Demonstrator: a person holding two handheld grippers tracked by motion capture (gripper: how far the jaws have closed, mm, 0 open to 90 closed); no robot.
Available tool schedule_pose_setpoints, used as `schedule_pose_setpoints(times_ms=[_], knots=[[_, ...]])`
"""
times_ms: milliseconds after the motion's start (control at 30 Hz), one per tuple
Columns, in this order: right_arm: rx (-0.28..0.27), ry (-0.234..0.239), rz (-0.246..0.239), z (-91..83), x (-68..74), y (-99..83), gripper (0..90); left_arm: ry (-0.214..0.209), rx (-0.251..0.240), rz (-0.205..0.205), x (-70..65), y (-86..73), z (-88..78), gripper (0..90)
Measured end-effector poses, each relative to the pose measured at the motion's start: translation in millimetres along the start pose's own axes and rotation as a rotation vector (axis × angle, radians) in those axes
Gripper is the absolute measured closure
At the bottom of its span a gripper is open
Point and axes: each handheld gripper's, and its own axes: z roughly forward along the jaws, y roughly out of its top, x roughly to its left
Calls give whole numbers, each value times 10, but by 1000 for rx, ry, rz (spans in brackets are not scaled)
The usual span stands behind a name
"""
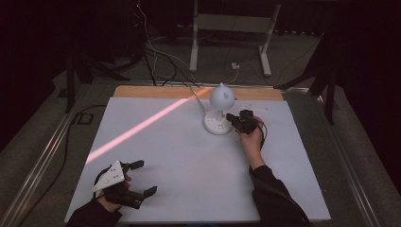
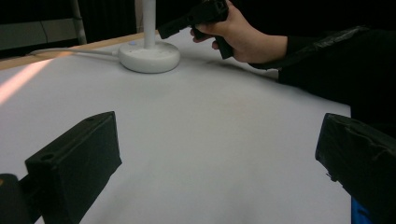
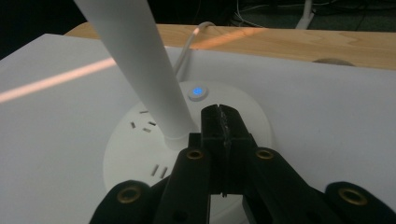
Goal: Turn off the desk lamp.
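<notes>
A white desk lamp stands at the far middle of the table, with a round base (image 1: 215, 126), an upright stem (image 3: 135, 60) and a rounded head (image 1: 222, 96). A small blue-lit button (image 3: 198, 92) sits on the base. My right gripper (image 1: 231, 118) is shut with nothing between its jaws. Its tips (image 3: 219, 111) hover over the base just short of the button, beside the stem. My left gripper (image 1: 145, 177) rests near the table's front left with its jaws wide open and nothing in them (image 2: 217, 133). The left gripper view shows the lamp base (image 2: 149, 56) and the right gripper (image 2: 196, 16) in the person's hand.
The white table sheet (image 1: 189, 161) has a pinkish light stripe (image 1: 142, 125) running diagonally across its left half. The lamp's white cable (image 3: 187, 46) runs back over the wooden far edge (image 1: 156, 91). Cables and a metal stand (image 1: 231, 28) lie on the floor beyond.
</notes>
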Motion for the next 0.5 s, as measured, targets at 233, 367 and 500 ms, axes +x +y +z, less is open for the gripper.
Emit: schedule_pose_setpoints(times_ms=[233, 367, 500], knots=[[-27, 45, 0, -121, -22, 53, 543, 0, 2, 4, -4, 3, -5, 6], [-34, 51, -47, -226, -17, 81, 412, 0, 2, 4, -1, 3, -3, 6], [-9, 35, -59, -336, -5, 79, 248, -1, 2, 5, -2, 3, 0, 6]])
